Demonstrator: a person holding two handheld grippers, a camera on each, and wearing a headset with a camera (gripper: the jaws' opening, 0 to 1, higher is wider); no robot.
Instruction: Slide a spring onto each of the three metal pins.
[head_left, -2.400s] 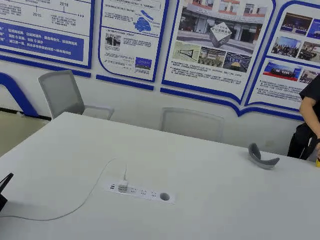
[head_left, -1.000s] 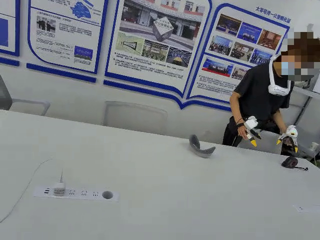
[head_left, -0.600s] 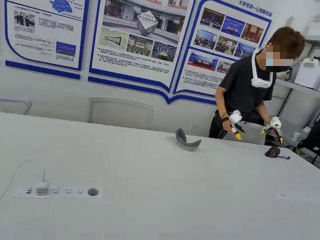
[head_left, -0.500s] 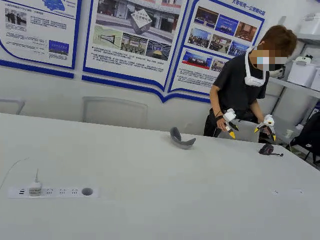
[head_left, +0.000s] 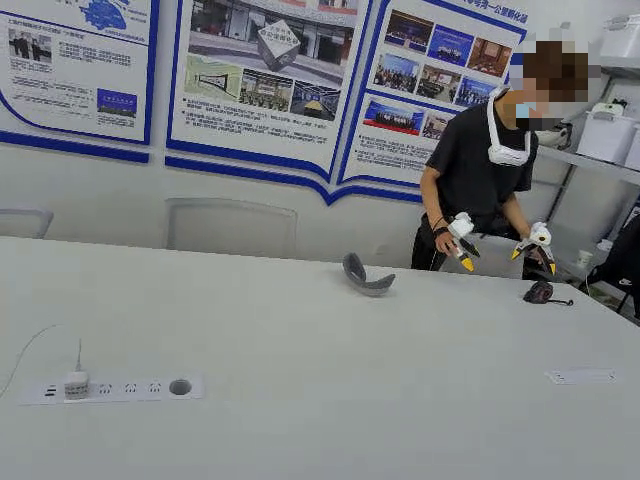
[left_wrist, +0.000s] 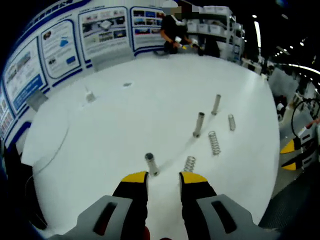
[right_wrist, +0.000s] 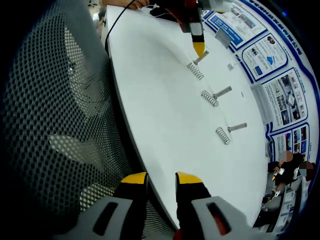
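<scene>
On tabletop (left_wrist: 100, 125), pins (left_wrist: 199, 124) stand bare, springs (left_wrist: 214, 142) beside; left hand-held gripper (left_wrist: 163, 176) and right hand-held gripper (right_wrist: 160, 177) gape empty.

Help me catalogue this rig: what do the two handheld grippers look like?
Both look alike. The left gripper has two black jaws capped with yellow tips, rising from a grey moulded body with dark recessed slots. The right gripper shows the same black jaws, yellow tips and grey body. A small red part sits low between the jaw bases on each.

The table (left_wrist: 110, 130) is white, the chair (right_wrist: 50, 100) black mesh, jaws yellow-tipped.
</scene>
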